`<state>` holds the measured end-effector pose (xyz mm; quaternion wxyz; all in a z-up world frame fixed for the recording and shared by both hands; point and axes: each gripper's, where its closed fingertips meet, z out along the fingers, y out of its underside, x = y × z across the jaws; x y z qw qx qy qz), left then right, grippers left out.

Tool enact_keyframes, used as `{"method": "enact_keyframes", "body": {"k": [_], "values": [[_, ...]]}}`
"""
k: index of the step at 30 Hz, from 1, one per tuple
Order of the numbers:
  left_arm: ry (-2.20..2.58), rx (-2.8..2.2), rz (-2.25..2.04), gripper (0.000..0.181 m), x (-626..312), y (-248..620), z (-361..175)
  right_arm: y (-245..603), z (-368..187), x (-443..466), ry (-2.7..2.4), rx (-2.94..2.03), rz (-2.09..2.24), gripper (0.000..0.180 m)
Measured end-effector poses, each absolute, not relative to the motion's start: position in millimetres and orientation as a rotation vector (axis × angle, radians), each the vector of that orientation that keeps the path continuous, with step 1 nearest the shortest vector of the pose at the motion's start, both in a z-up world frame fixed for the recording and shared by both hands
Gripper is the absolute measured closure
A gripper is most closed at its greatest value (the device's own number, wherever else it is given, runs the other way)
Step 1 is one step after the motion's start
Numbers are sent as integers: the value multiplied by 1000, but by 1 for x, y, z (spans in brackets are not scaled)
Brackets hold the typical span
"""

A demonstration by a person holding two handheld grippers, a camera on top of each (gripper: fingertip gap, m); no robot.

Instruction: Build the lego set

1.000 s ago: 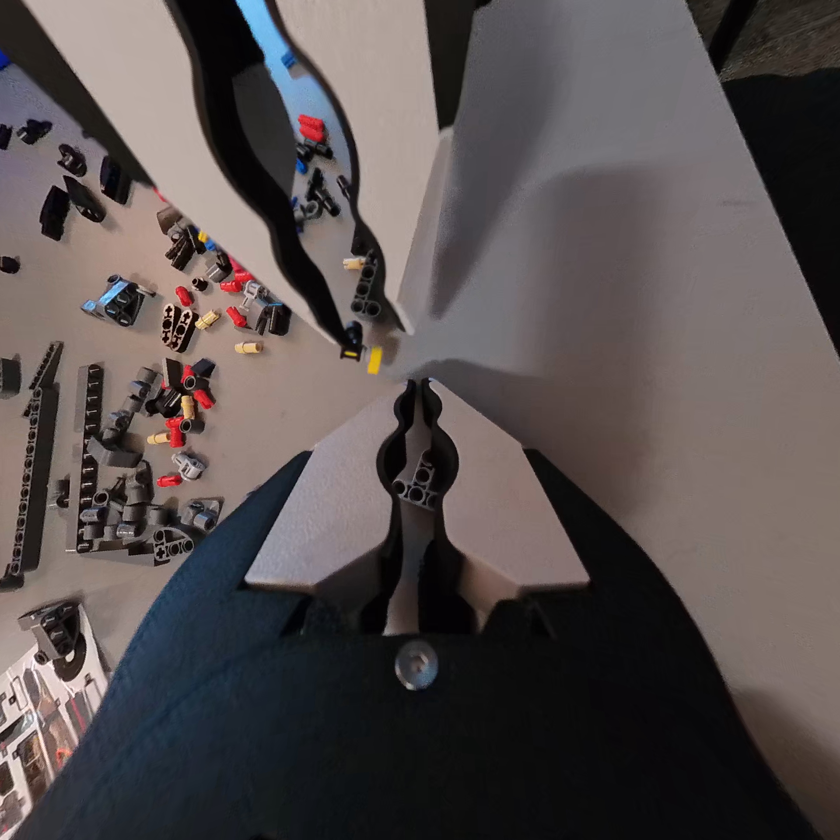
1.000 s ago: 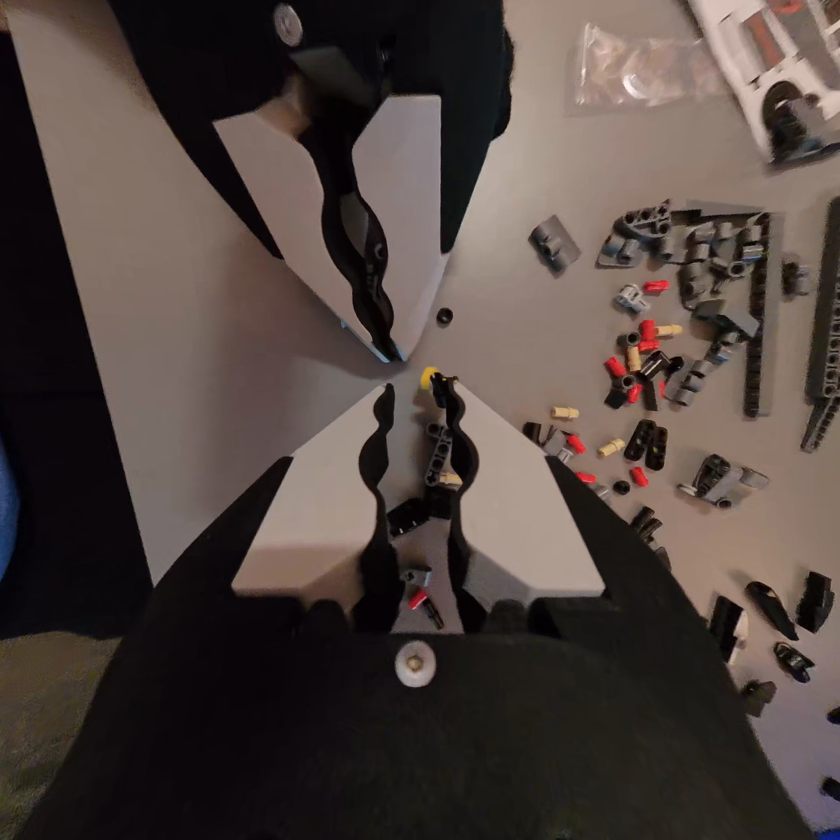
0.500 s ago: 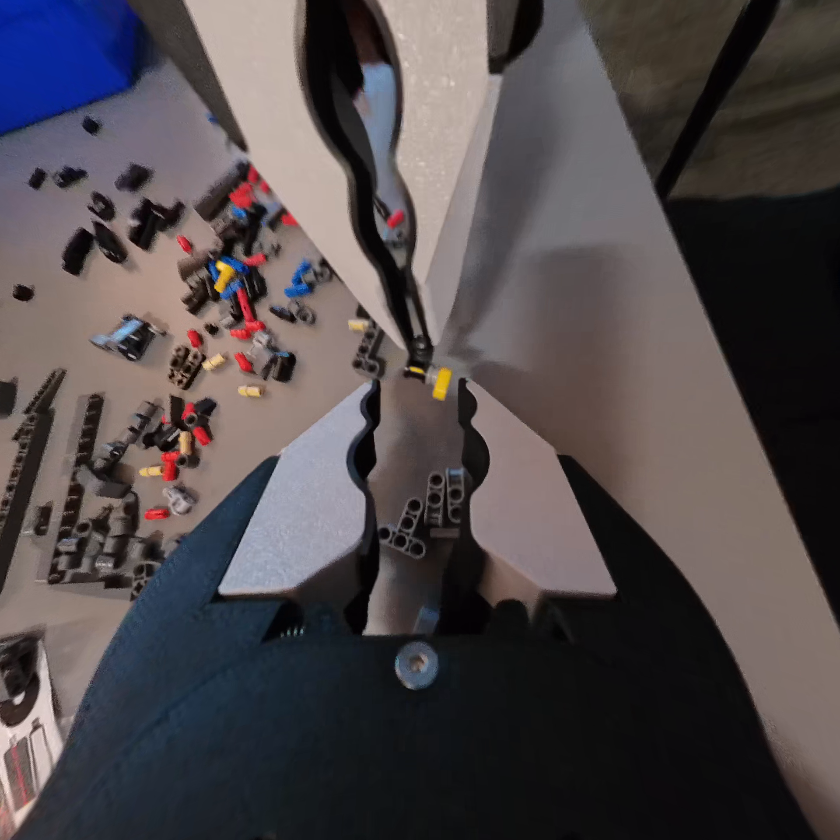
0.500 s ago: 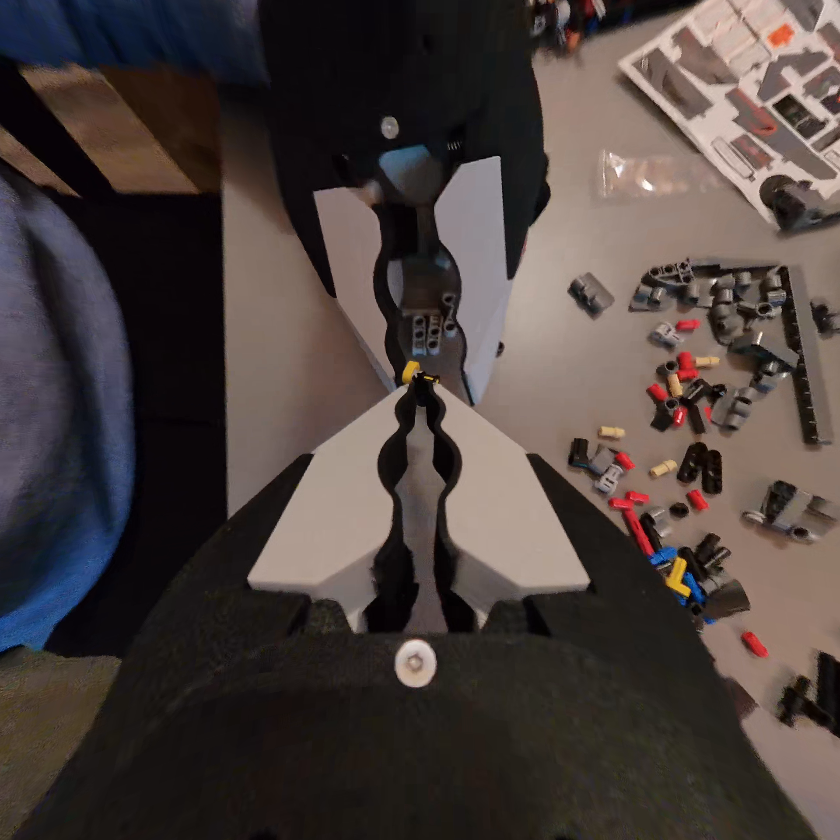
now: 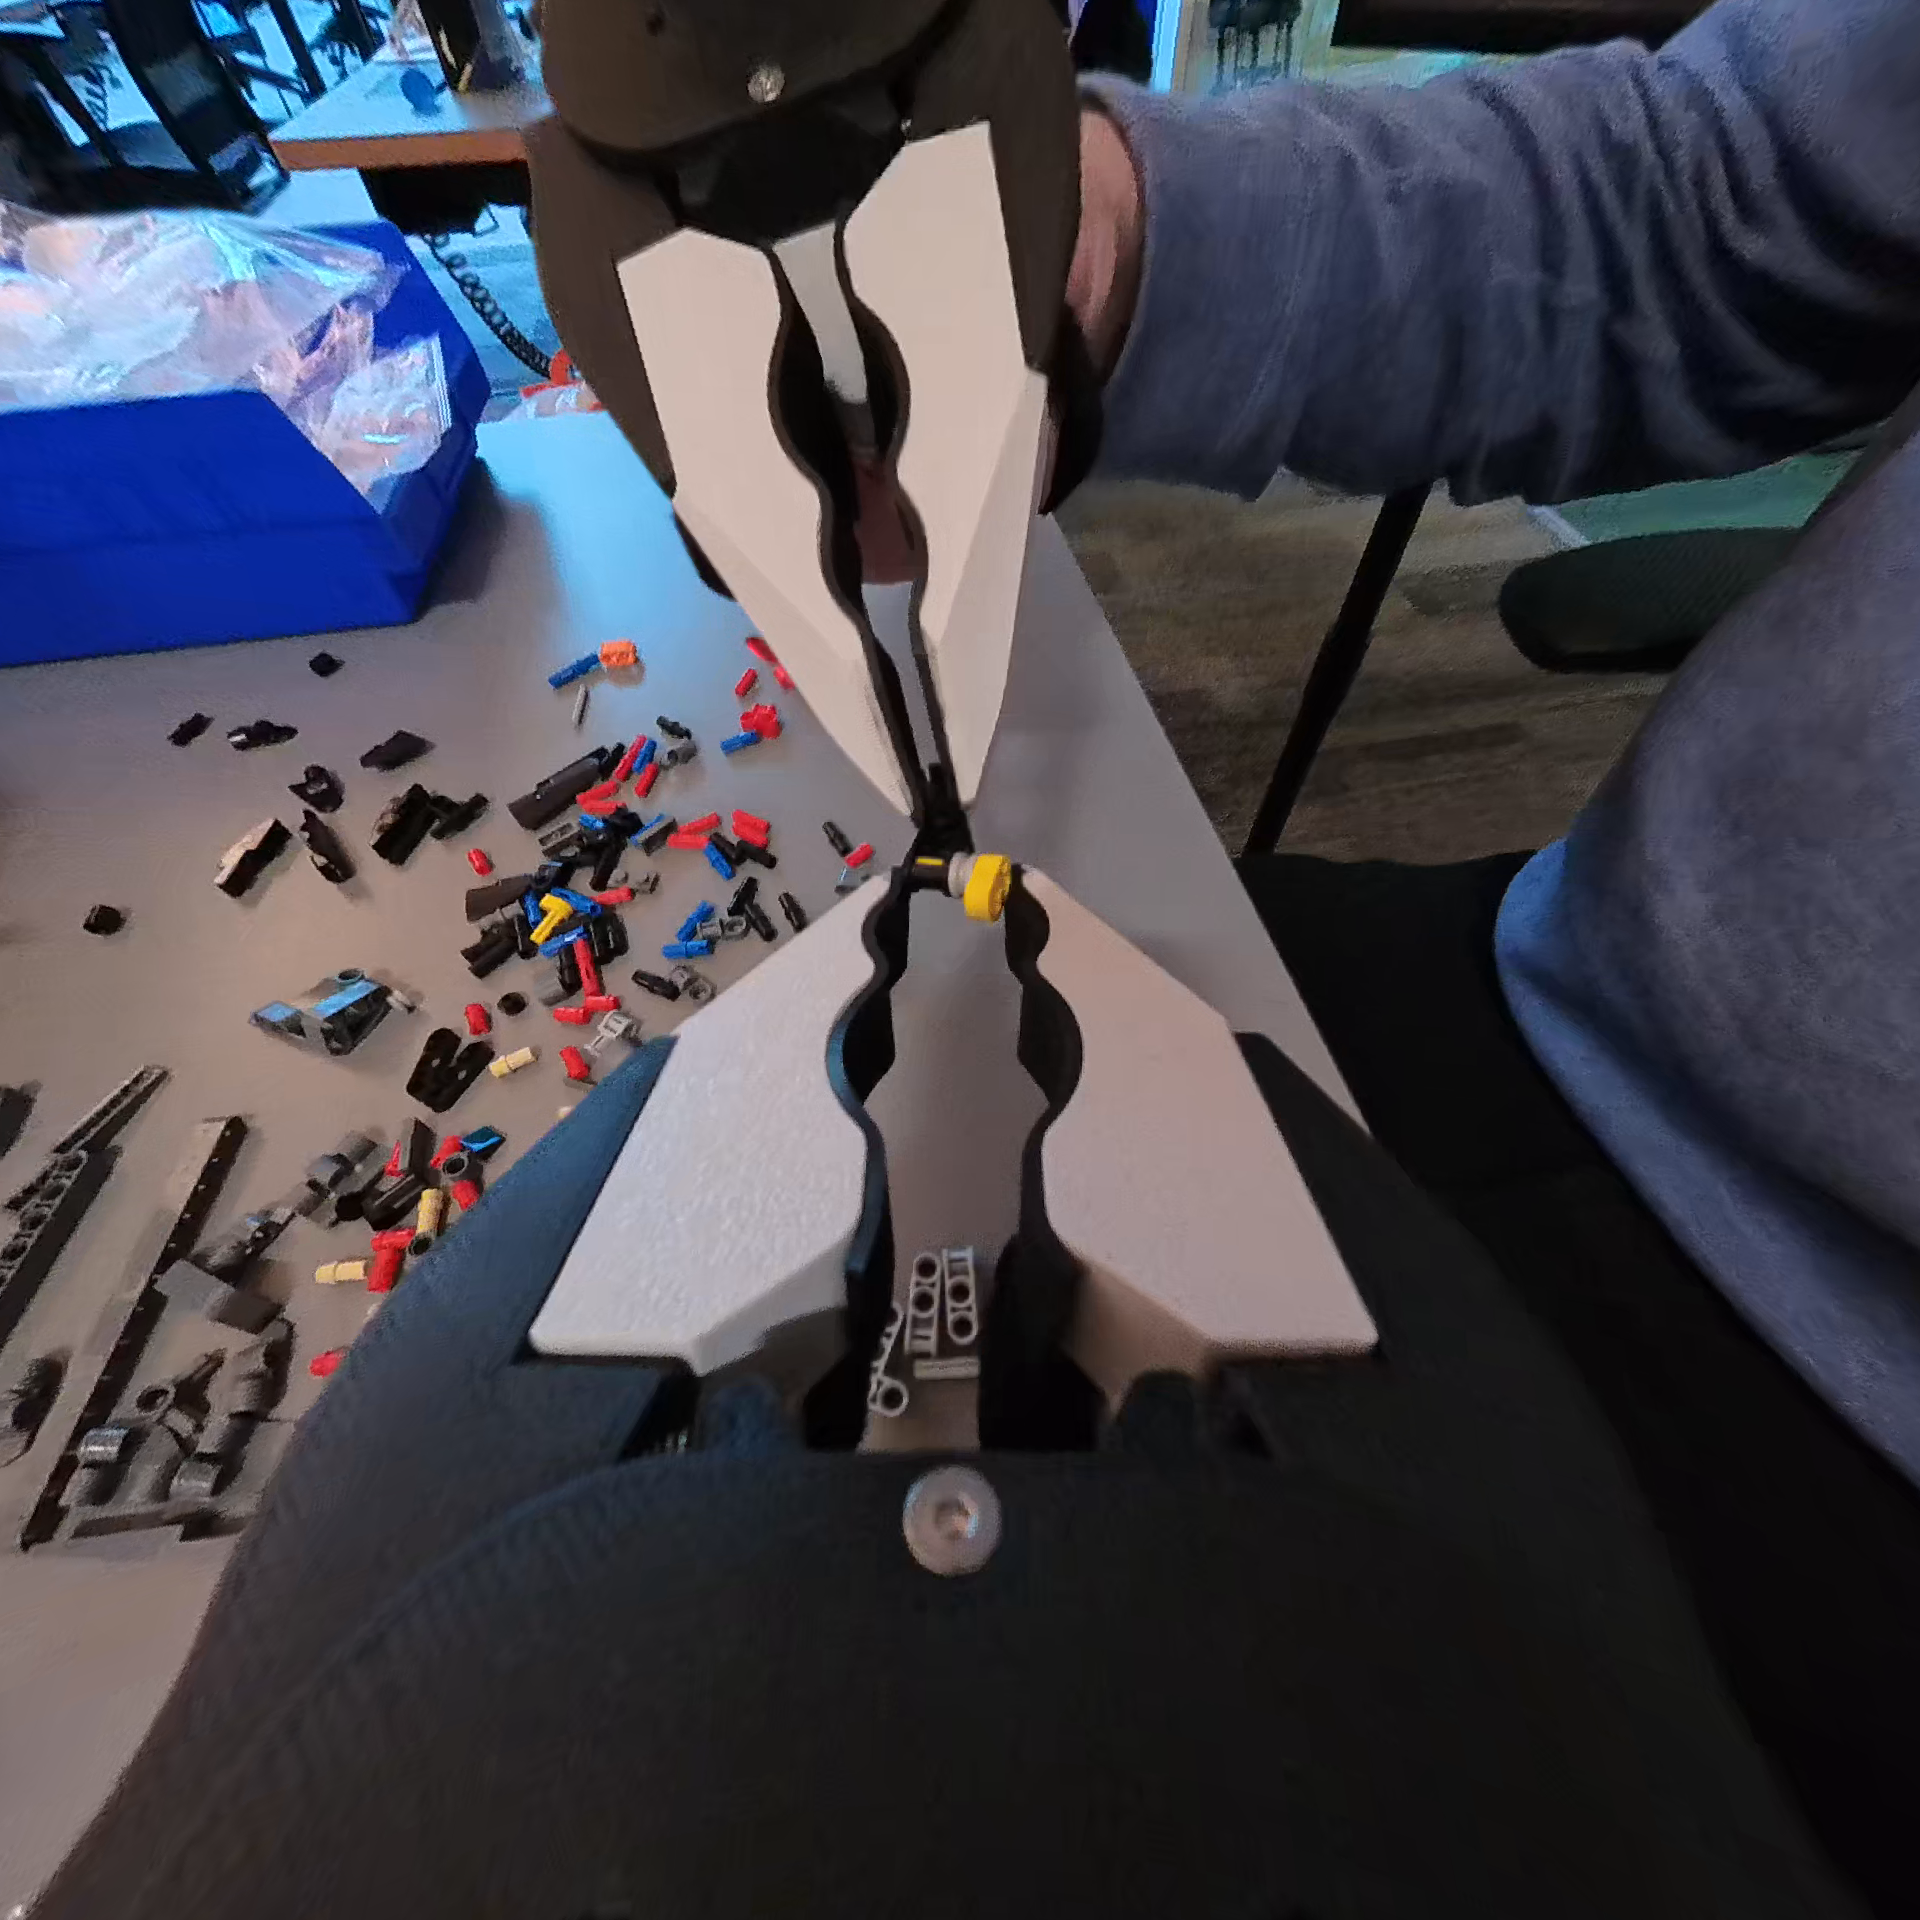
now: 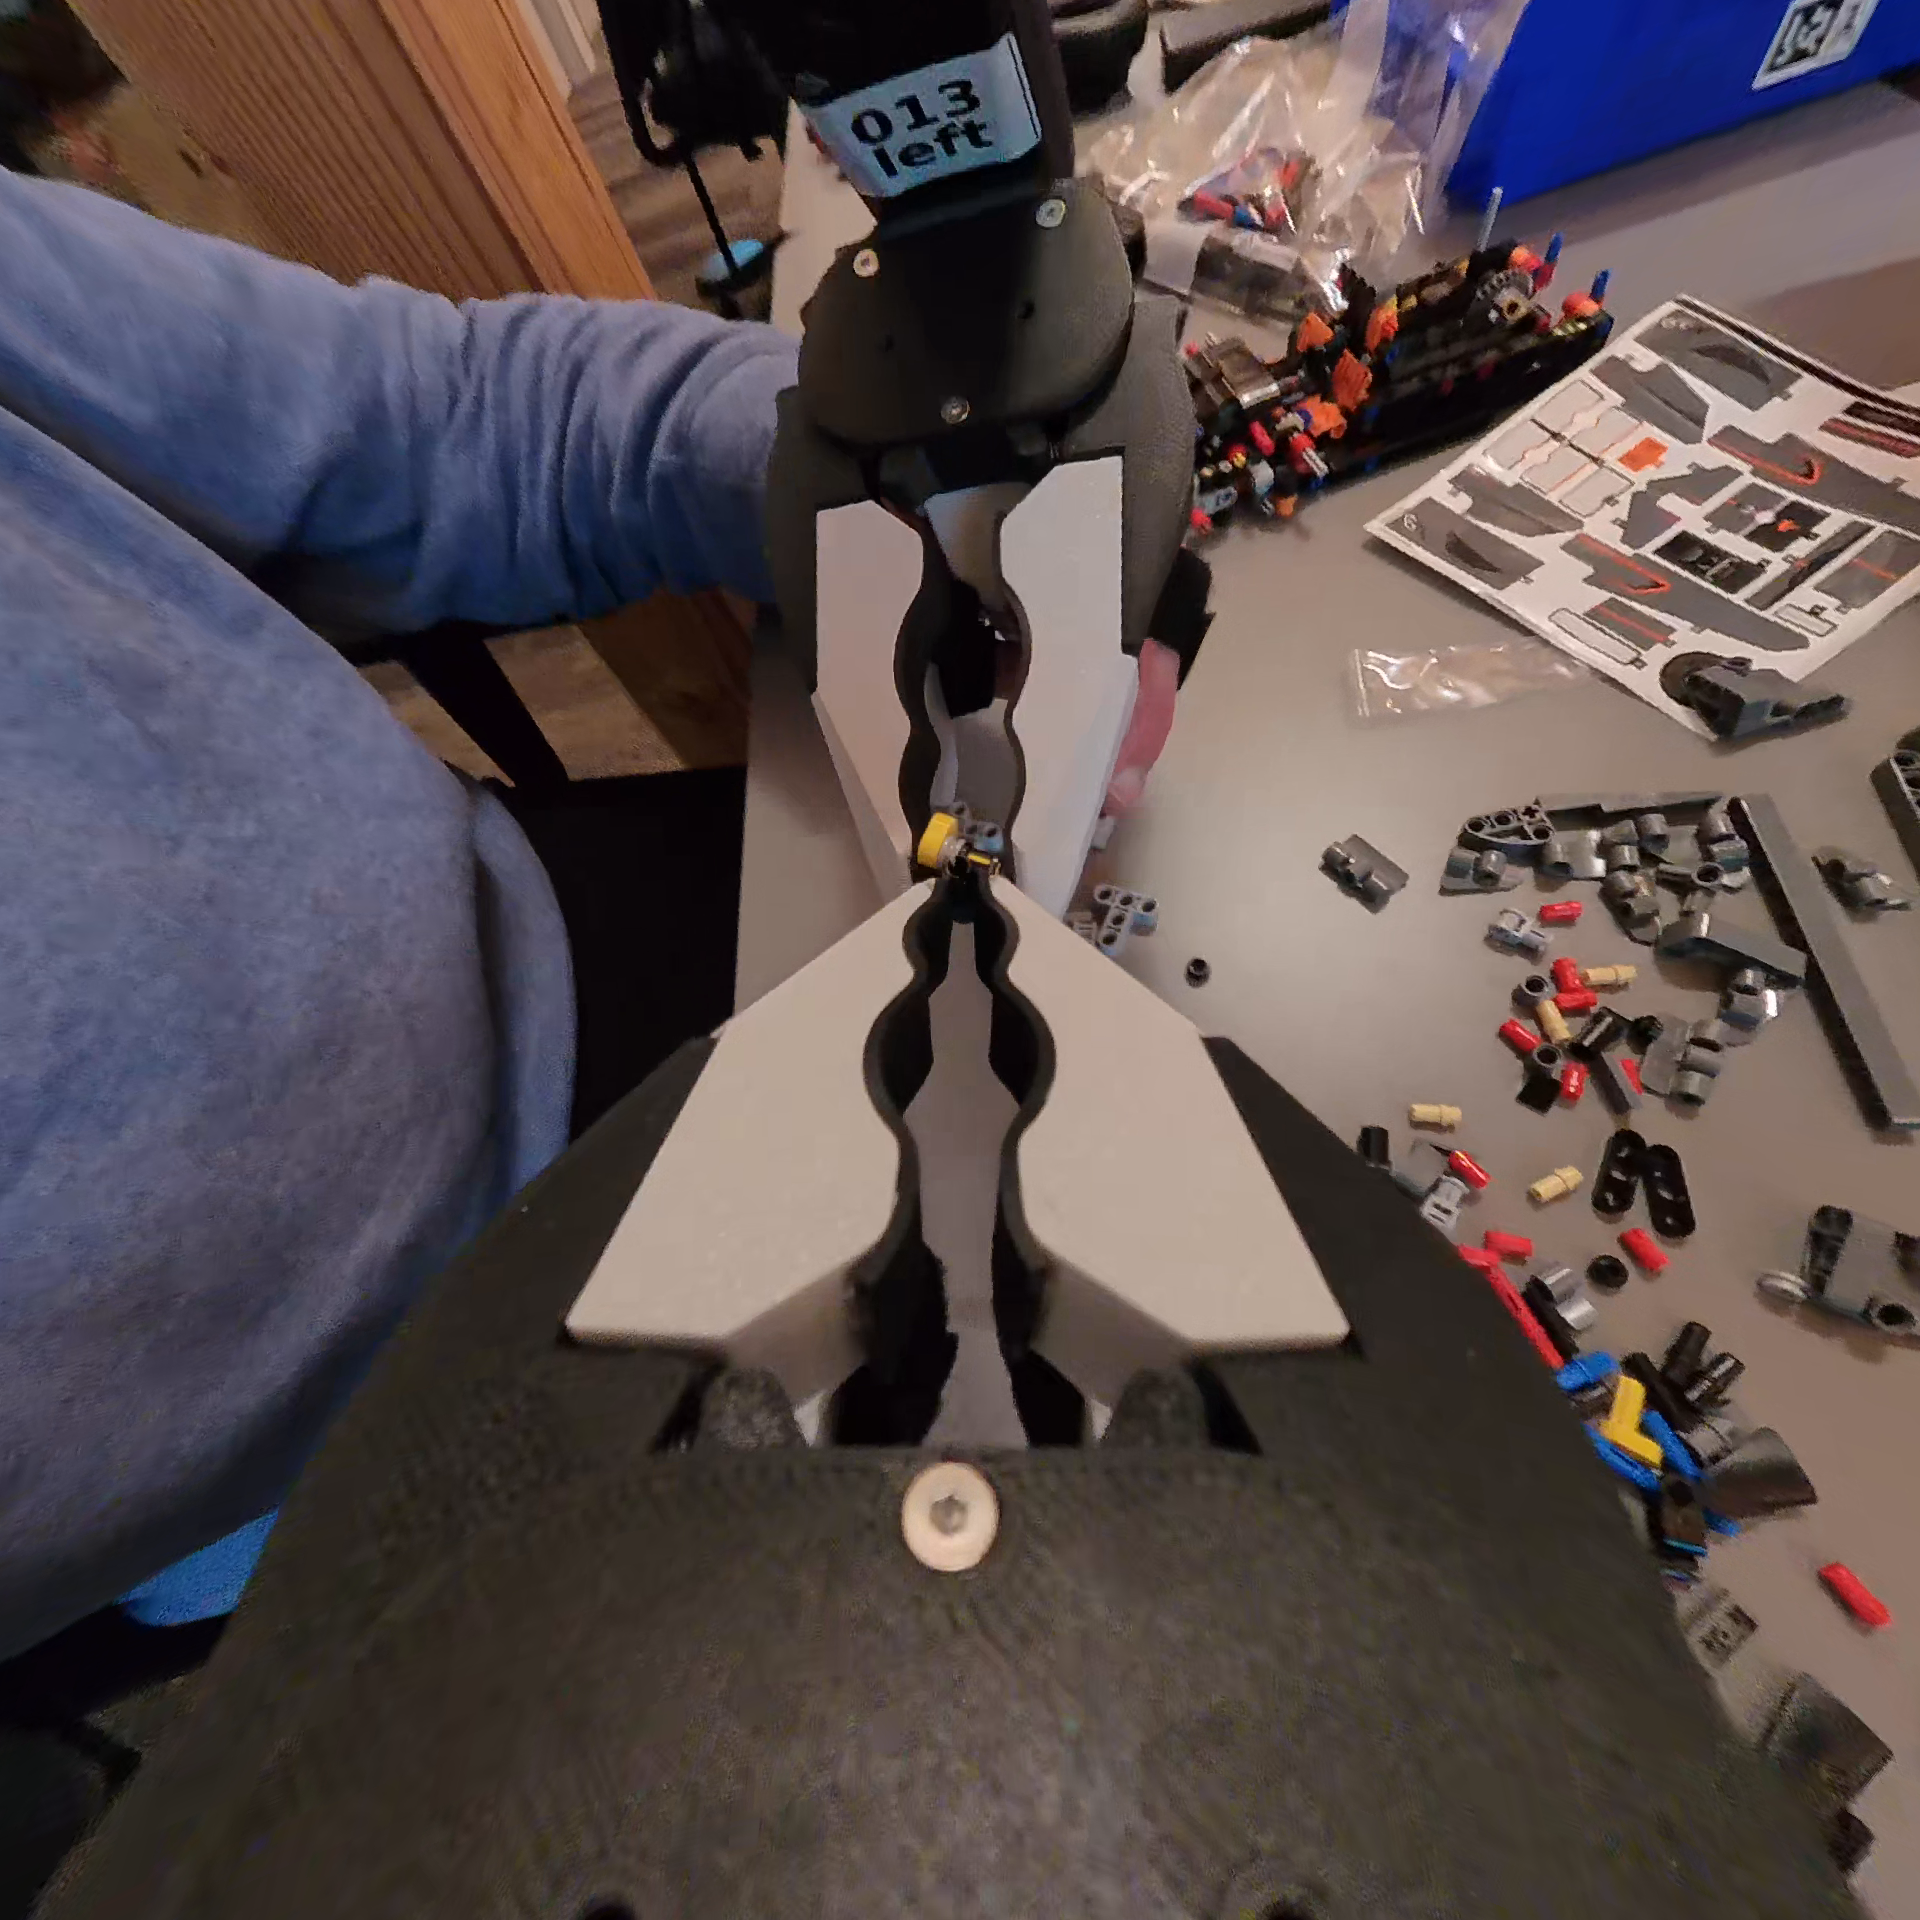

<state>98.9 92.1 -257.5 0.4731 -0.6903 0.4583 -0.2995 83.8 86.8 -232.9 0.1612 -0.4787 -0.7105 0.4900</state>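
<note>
Tongs meet tip to tip above the tabletop edge: your right tongs pinch shut on the small black-and-yellow lego piece. Left tongs gape around it, gripping nothing. Handover or mating step; close left squarely next.

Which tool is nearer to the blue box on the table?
Hard to call; perhaps right. The right tool comes down from the far side, where the blue box sits, and meets the left tool tip to tip around a small yellow-and-black piece.
</note>
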Motion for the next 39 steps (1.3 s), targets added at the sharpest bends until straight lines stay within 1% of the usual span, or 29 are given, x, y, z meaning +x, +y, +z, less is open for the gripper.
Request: {"method": "enact_keyframes", "body": {"k": [3,5,7,9,11,17,19,20,24,28,32,35,39], "values": [[1094,-1676,-742,154,98,92,-248,84,-226,86,-2031,-1343,1434,179],[1074,-1659,-791,152,97,90,-240,82,-222,87,-2036,-1322,1446,179],[1064,-1636,-836,154,99,86,-234,80,-218,87,-2037,-1303,1456,179],[1064,-1617,-893,161,102,82,-229,78,-216,87,-2048,-1289,1452,180],[1056,-1603,-945,163,105,79,-225,76,-215,88,-2059,-1275,1454,180],[1037,-1580,-960,165,103,79,-219,76,-208,85,-2022,-1237,1421,179],[1030,-1589,-958,165,100,80,-217,77,-206,84,-2001,-1219,1380,174],[1031,-1596,-955,165,99,80,-217,78,-204,83,-1980,-1204,1339,171],[1023,-1605,-949,165,97,80,-217,87,-196,84,-1940,-1139,1147,171],[1004,-1587,-1016,165,100,78,-212,85,-193,89,-1956,-1008,933,152],[941,-1549,-1151,165,103,74,-198,84,-186,85,-1896,-759,530,142],[878,-1511,-1229,165,103,74,-185,79,-185,83,-1862,-650,317,144],[849,-1488,-1275,165,104,72,-177,77,-175,80,-1778,-574,174,154]]}}
